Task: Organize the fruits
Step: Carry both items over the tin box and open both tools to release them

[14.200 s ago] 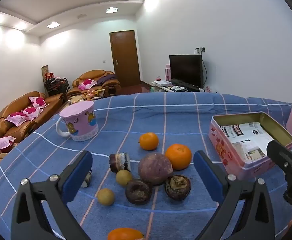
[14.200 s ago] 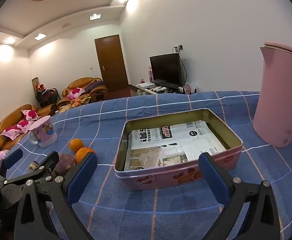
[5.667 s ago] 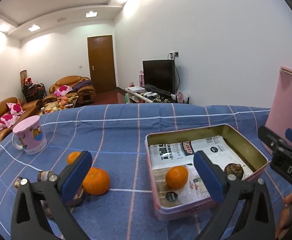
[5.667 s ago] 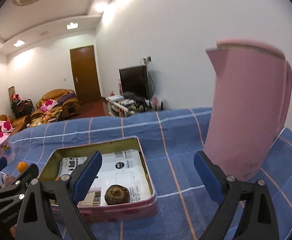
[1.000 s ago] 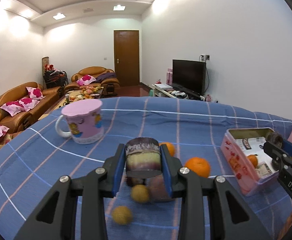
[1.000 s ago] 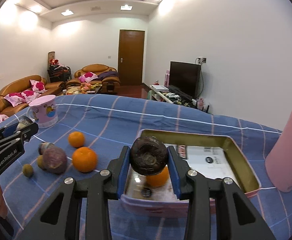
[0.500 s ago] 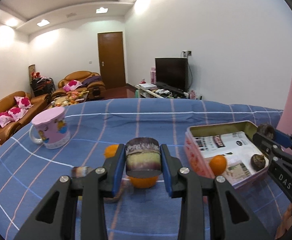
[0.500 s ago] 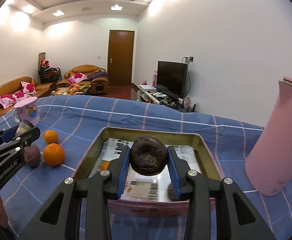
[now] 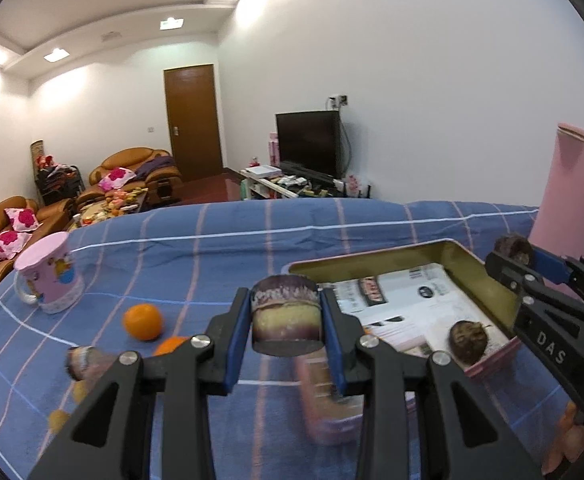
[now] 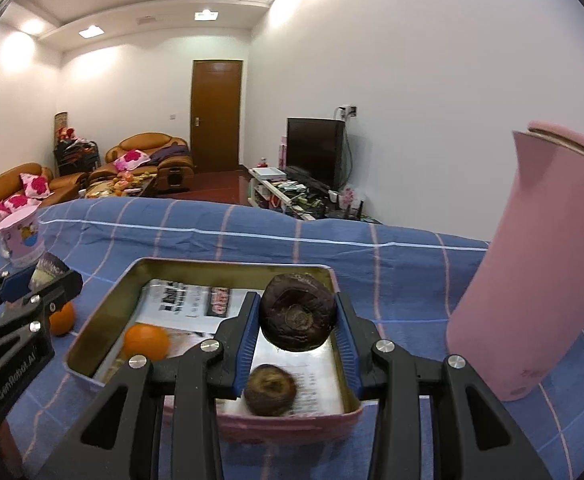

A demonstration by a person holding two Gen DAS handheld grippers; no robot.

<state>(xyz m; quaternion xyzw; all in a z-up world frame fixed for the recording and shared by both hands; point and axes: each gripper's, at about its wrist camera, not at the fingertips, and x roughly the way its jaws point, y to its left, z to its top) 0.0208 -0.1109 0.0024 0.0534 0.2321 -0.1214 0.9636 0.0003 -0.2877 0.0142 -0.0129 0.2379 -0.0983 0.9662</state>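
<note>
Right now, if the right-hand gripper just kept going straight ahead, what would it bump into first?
Probably the pink metal tin: the right gripper, shut on a dark round fruit, points over its paper-lined floor toward the far wall. Depth is hard to judge.

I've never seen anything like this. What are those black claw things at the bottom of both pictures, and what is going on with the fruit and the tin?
They are two hand-held grippers, one in each of a person's hands, each with a wide-angle camera looking along its two fingers. One picture comes from each.

The left gripper is closed on a cut fruit piece, purple skin with pale flesh. The right gripper is closed on a dark round fruit, held above an open pink tin lined with printed paper.

In the tin lie an orange and another dark fruit. On the blue checked tablecloth outside it sit more oranges, a pink mug and a tall pink jug.
</note>
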